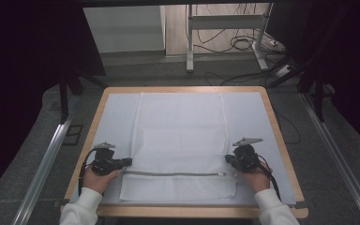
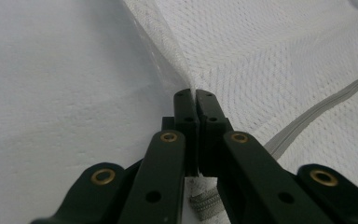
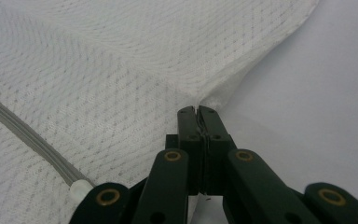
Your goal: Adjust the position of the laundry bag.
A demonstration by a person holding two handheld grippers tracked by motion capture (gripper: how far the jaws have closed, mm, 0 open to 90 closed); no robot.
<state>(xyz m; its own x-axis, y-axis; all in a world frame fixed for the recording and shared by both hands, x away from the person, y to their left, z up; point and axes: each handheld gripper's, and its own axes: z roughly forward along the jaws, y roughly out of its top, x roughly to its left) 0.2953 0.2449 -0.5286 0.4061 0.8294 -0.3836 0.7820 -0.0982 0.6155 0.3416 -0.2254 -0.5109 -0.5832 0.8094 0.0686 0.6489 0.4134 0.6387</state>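
The right gripper [image 3: 198, 111] is seen with its jaws closed on the edge of a white mesh bag [image 3: 121, 84]. A grey zipper [image 3: 28, 135] is laid across the bag, well to the left of the jaws, ending at a white stop [image 3: 80, 190].

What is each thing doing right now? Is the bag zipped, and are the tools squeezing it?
Mesh bag: spread flat on the table, near end folded at the zipper.
Zipper: closed along its length.
Left tool: shut on the bag's left edge.
Right tool: shut on the bag's right edge.
Table: covered by a white sheet.
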